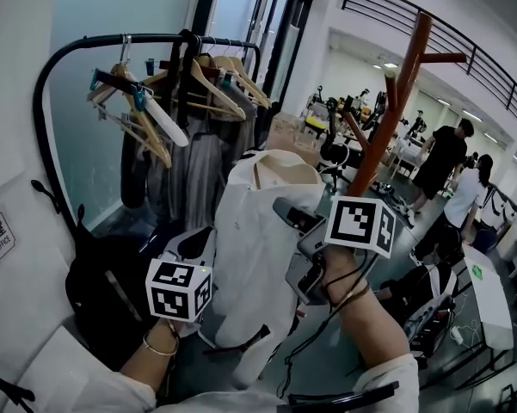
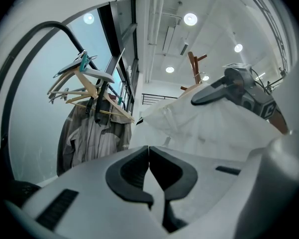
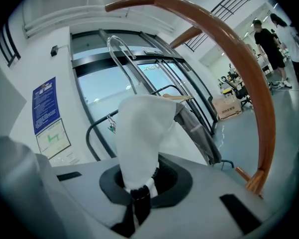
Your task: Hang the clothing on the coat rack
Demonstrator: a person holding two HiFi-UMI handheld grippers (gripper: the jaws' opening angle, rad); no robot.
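- Beside the brown wooden coat rack (image 1: 389,114), the right gripper (image 3: 138,185) has its jaws closed on a fold of the white jacket (image 1: 254,256), which hangs below it.
- Left gripper (image 2: 149,166): jaws closed together, just beside the jacket.

both my forearms reach forward; left gripper (image 2: 149,156) has jaws pressed together, right gripper (image 3: 138,185) pinches the white garment (image 3: 142,133).

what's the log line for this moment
left gripper: shut on white garment | right gripper: same | coat rack: garment not hung
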